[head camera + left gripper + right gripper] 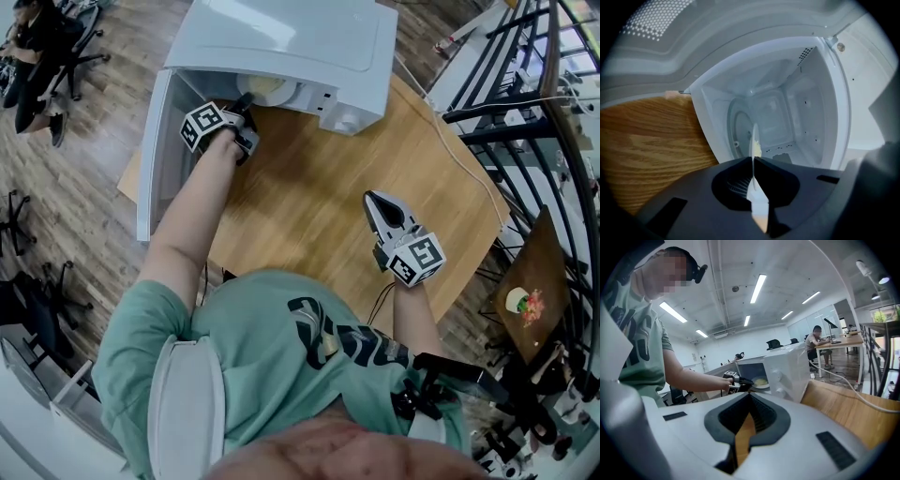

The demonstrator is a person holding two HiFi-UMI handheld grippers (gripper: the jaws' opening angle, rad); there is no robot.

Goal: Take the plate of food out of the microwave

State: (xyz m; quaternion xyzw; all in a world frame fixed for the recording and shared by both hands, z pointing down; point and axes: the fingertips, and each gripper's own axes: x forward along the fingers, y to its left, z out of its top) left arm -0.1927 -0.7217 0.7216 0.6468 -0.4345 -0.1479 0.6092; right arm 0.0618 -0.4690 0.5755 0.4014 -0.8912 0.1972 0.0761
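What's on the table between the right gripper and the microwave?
Nothing: in the head view the wooden table is bare between the right gripper and the microwave.

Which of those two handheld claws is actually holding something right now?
The left gripper, reaching into the microwave: its fingers are pinched on the plate at its rim. The right gripper hovers over the wooden table, closed on nothing.

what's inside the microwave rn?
The plate of food, edge-on in the left gripper view, with the left gripper shut on its rim. Beyond it, the round turntable and bare white walls. The gripper body covers the plate's near part.
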